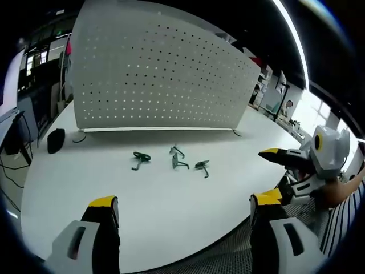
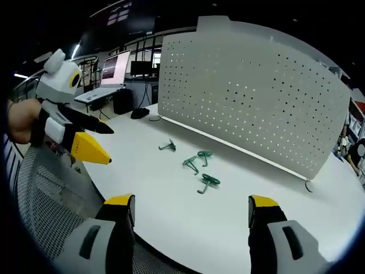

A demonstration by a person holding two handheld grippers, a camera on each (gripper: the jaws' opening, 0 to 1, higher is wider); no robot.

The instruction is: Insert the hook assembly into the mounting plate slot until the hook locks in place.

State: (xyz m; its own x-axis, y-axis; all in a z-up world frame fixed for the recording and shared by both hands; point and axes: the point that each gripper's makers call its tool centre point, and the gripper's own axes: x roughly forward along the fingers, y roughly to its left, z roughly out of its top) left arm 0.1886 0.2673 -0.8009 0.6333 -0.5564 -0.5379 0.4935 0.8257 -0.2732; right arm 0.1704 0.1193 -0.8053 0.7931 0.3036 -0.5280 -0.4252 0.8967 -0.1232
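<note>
White perforated mounting plate stands upright at the table's far side.
Your left gripper and right gripper are both spread and empty; green hooks lie straight ahead, between claws and plate, neither hand clearly nearer.

Green hooks loose, pegboard waiting.
Three small green metal hooks lie scattered on my white table, just before the upright white perforated metal mounting plate, none touching it.
</note>
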